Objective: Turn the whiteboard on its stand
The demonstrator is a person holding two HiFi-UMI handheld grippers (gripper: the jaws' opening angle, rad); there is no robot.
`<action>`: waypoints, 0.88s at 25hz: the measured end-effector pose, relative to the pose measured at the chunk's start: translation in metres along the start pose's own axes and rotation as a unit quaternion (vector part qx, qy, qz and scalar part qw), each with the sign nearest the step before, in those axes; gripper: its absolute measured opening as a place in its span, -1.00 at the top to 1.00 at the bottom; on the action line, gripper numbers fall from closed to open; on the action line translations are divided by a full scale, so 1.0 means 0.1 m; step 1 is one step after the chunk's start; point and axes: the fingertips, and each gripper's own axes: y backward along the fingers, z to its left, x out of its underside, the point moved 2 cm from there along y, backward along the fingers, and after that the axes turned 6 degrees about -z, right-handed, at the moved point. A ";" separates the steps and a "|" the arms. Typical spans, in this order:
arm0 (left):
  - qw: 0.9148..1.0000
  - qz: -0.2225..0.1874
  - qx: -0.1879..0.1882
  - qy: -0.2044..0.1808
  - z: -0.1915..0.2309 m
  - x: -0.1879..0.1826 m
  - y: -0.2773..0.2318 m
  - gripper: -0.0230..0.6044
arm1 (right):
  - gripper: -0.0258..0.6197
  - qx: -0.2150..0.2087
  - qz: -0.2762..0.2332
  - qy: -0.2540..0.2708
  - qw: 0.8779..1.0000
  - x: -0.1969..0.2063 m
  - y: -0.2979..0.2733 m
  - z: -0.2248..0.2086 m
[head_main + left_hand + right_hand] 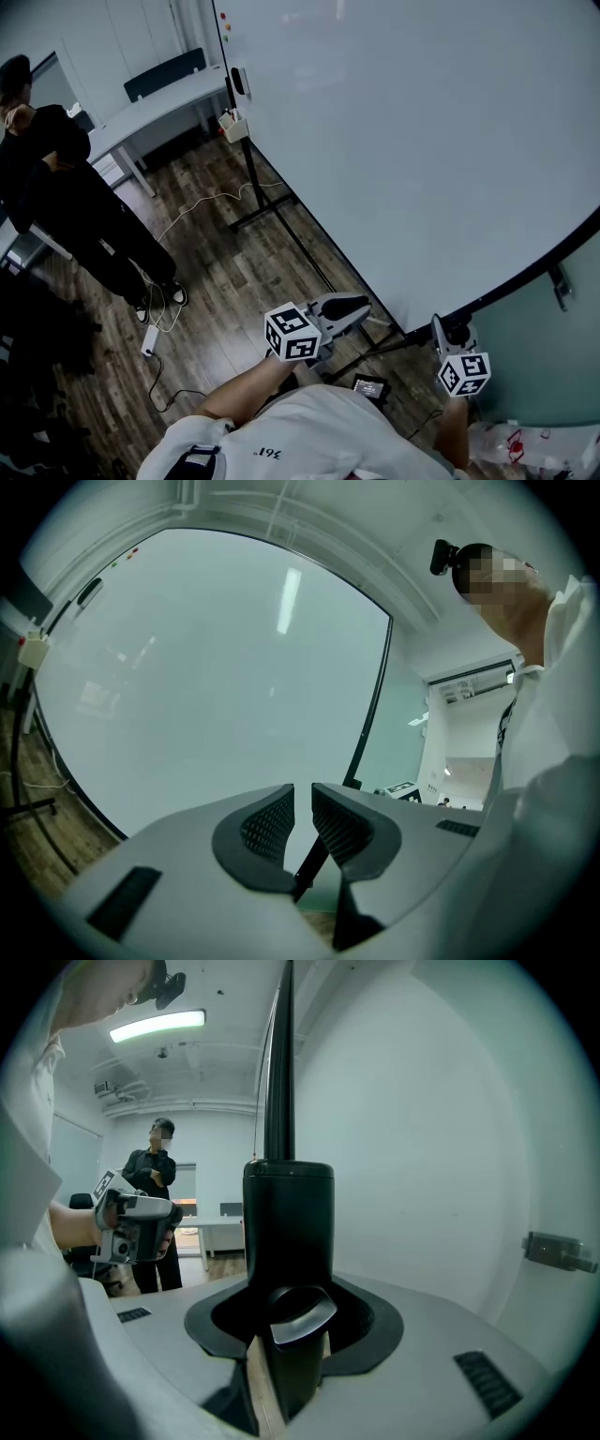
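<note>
The whiteboard (422,141) sits tilted on its black stand (278,202), its pale face filling most of the head view and its dark rim sweeping down toward both grippers.

At the whiteboard's lower edge, the right gripper (450,333) is clamped on a black cylinder (289,1213) of the stand. Its 2 jaws press against either side, and the board's thin edge rises straight up from the cylinder's top.

The left gripper (302,803) hovers just beside that same lower edge, facing the board's surface. Its jaws stand a narrow slot apart and pinch nothing — only the rim's dark bar shows through the gap.

Off the whiteboard's far corner, 1 person in black clothes (66,187) stands on the wooden floor (234,281), near a white desk (173,98).
</note>
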 end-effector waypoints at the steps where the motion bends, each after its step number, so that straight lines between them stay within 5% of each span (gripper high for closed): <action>1: 1.000 0.000 0.001 0.001 0.00 0.00 0.00 0.78 | 0.35 0.000 0.000 0.000 1.000 0.00 -0.01 0.01; 22: 1.000 0.000 -0.005 0.010 0.08 -0.06 0.11 0.78 | 0.35 -0.001 0.000 -0.005 1.000 -0.12 -0.28 0.14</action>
